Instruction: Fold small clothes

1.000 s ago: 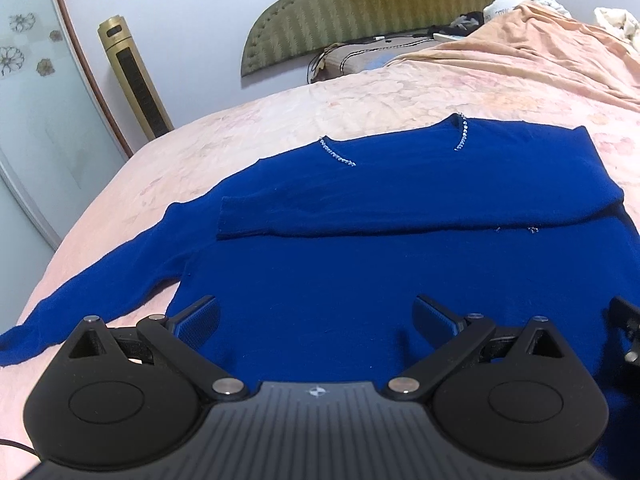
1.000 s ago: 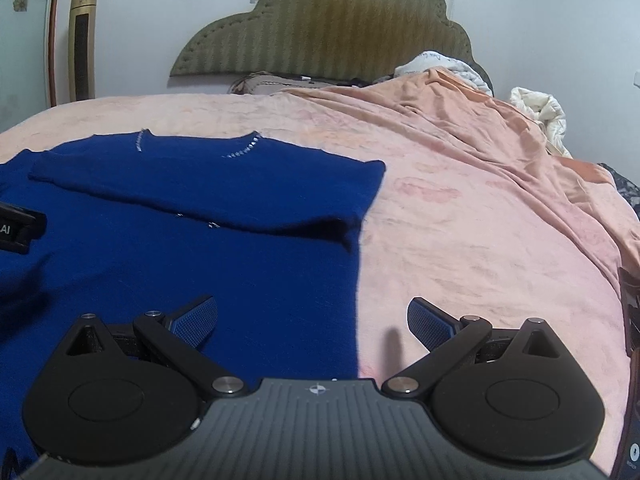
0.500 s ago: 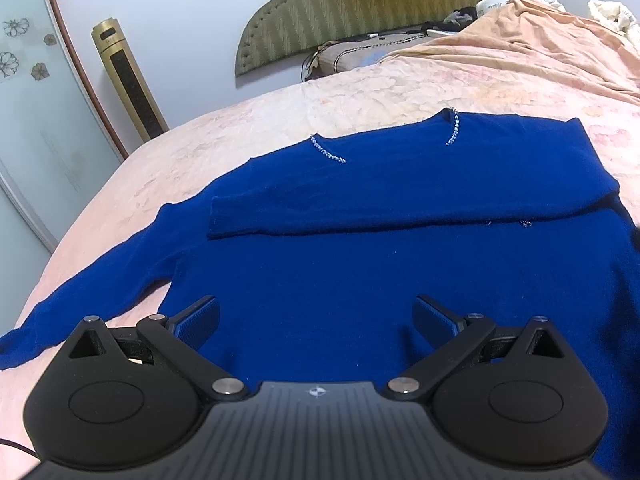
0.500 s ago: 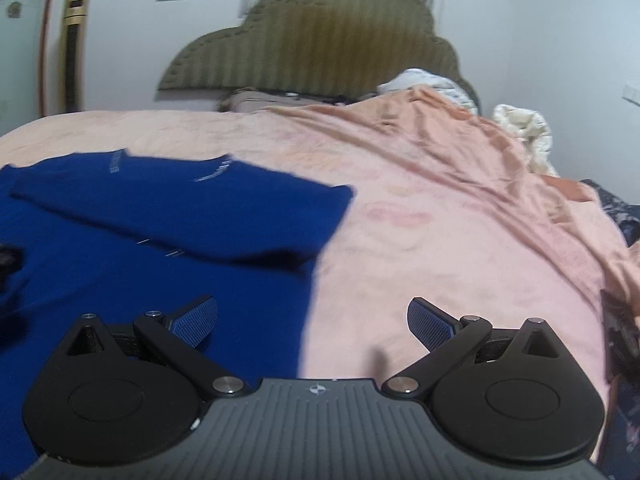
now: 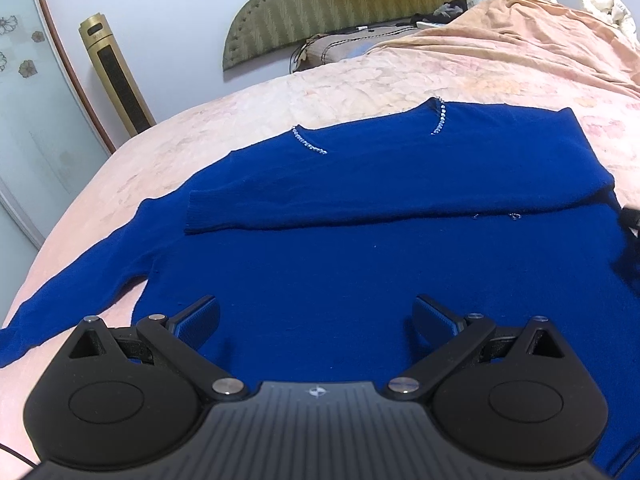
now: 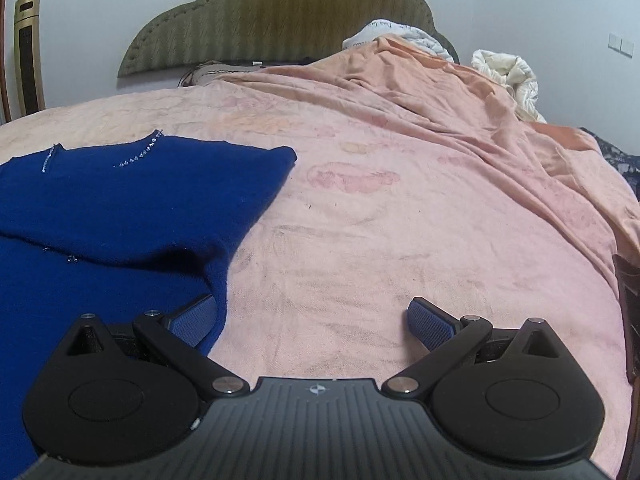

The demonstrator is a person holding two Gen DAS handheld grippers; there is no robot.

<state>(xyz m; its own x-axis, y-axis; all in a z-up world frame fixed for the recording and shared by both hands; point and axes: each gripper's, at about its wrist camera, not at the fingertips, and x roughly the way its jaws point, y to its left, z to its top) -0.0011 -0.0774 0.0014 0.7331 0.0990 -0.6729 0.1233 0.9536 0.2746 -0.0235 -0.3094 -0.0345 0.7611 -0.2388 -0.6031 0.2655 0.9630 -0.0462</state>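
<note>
A blue sweater [image 5: 360, 248] with rhinestone trim at the neck lies flat on the pink bed. One sleeve [image 5: 320, 208] is folded across the chest; the other sleeve [image 5: 72, 304] stretches out to the left. My left gripper [image 5: 316, 320] is open and empty over the sweater's lower body. My right gripper [image 6: 312, 320] is open and empty at the sweater's right edge, mostly over bare sheet; the sweater [image 6: 120, 208] fills the left of that view. The right gripper's edge shows at the far right of the left wrist view [image 5: 632, 220].
The pink bedsheet [image 6: 400, 220] spreads right of the sweater. An orange blanket [image 6: 420, 88] and white bedding [image 6: 508, 72] pile at the back right. A headboard [image 6: 272, 20] and pillows are behind. A gold tower fan [image 5: 116, 76] stands by the wall at left.
My right gripper has swung to the right, off the sweater's body to its right edge. My left gripper has tilted slightly but stays over the lower body. The sweater has not moved.
</note>
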